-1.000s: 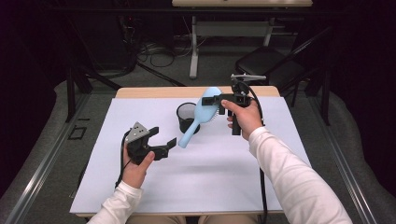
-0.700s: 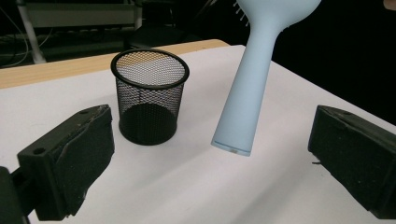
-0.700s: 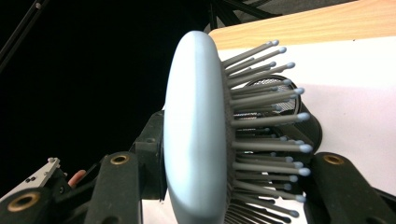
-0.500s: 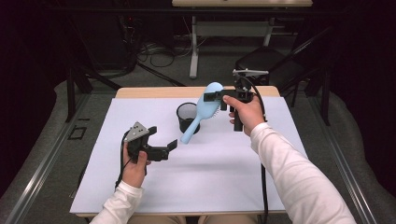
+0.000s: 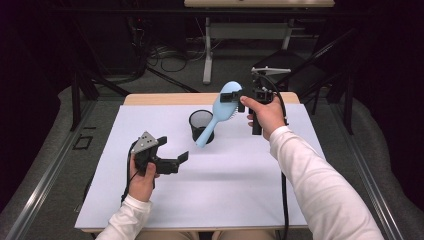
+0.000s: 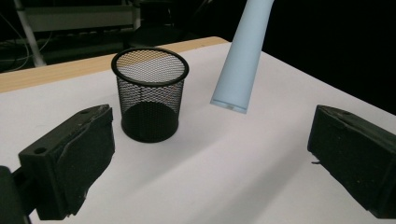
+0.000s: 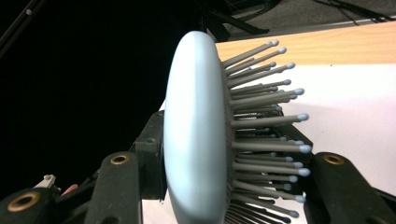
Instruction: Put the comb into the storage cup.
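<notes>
the right gripper (image 5: pixel 236 100) is up above the far side of the desk (image 5: pixel 240 200), clenched on the head of a pale blue hairbrush (image 5: pixel 220 112). in the right gripper view one jaw presses the smooth back of the brush head (image 7: pixel 196 140) and the other sits in among the grey bristles (image 7: pixel 266 126). the brush hangs off the desk surface at a slant, head high and toward the far edge, handle pointing down and toward the person. the handle's lower end (image 6: pixel 233 88) floats in the air just beside a black mesh cup (image 5: pixel 201 125), to its right in the high view, not touching it.

the cup stands upright on the white desk cover, near the middle of the far edge, open mouth up, nothing to be seen inside it (image 6: pixel 150 95).

the left gripper (image 5: pixel 172 161) is held low over the near-left part of the desk, well apart from the cup. its jaws have just been opening and now stand wide and released, with only bare desk between them, facing the cup and the handle.
</notes>
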`<state>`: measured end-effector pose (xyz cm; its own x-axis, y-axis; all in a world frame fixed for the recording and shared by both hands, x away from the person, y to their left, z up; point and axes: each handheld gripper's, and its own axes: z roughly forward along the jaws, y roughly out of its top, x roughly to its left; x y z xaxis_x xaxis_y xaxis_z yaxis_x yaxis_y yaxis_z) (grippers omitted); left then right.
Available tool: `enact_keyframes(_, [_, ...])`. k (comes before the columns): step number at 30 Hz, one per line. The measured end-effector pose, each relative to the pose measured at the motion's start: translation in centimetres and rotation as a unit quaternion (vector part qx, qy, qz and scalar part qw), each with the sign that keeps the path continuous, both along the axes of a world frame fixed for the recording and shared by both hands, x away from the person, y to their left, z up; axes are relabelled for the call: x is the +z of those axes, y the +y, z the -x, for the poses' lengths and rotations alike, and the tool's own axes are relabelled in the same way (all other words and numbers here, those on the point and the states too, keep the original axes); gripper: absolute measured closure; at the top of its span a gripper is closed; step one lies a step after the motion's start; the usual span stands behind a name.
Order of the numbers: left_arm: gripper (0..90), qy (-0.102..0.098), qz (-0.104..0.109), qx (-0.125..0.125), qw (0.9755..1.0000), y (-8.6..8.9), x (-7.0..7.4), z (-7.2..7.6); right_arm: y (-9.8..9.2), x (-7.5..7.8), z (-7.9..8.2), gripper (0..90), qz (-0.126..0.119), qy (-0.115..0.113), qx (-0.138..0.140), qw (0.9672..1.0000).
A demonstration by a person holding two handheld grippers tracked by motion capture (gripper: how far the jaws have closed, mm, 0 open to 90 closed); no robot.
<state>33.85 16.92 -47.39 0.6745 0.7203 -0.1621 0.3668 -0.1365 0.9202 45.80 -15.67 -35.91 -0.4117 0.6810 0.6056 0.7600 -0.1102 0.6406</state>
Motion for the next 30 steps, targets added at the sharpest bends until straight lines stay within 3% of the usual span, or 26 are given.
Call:
enact_keyframes(15, [1.2,0.006,0.008,0.019,0.9998,1.7,-0.5,0.5,1.0,1.9,-1.0,47.8,0.029,-0.033,-0.014,0.9989])
enact_keyframes(30, [1.4,0.011,0.008,0.025,0.9996,2.1,-0.7,0.7,1.8,3.1,-2.3,47.8,0.054,-0.064,-0.043,0.9956])
